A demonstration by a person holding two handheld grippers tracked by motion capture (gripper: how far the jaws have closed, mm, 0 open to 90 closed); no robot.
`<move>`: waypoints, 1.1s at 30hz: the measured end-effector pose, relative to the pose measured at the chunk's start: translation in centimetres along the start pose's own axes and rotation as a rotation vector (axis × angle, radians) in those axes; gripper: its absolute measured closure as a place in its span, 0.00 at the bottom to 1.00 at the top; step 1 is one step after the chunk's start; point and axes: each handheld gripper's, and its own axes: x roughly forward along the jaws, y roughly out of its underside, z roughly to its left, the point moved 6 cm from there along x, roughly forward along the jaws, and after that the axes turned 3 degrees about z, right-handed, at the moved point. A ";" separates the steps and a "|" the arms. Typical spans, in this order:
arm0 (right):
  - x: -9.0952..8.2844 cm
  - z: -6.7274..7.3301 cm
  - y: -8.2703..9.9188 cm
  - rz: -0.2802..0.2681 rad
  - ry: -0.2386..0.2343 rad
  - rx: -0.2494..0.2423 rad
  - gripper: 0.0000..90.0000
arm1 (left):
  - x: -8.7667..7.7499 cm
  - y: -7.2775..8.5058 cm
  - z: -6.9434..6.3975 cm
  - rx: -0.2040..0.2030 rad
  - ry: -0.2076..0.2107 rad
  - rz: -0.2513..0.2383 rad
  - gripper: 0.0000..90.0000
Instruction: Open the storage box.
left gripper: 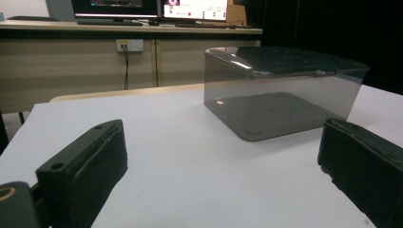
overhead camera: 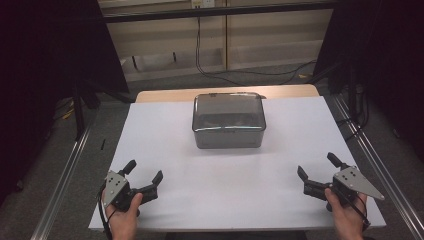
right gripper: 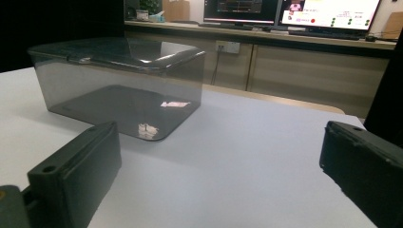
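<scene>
Opening step, by the look of it: nothing gripped, nothing touched yet. Smoky translucent box in the middle of the white tabletop, toward its far edge, lid on. Left gripper well short of the box, down by the near left corner, jaws spread wide with only bare table between them. Right gripper likewise well apart from the box, near the near right corner, jaws wide apart and empty. Both tools aimed roughly inward toward the box, one to either side of it.

Probably a two-handed approach next: both grippers forward to the box, one to steady a wall, the other to take the lid's edge. Calls for a careful, square grip, since smooth plastic likely slides under the pads and on the slick sheet beneath.

Box: tinted grey plastic, see-through, glossy, rectangular with rounded corners and a slightly domed lid overhanging the walls; bright reflections on lid and floor. Something dark and reddish faintly inside from above, too blurred to name; from the gripper views the inside looks bare. Tabletop: matte white sheet over a pale wooden board. Jaw pads: thick black blocks, dull and rubbery-looking, with small holes on top.
</scene>
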 end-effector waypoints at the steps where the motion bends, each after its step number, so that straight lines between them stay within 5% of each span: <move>1: 0.0 0.0 0.0 0.000 -0.004 0.002 0.00 | 0.0 0.0 0.0 0.000 0.000 0.001 0.03; 33: 1.1 2.4 0.0 0.007 -0.081 -0.002 0.00 | -0.1 0.3 -0.6 -0.032 0.020 0.015 0.03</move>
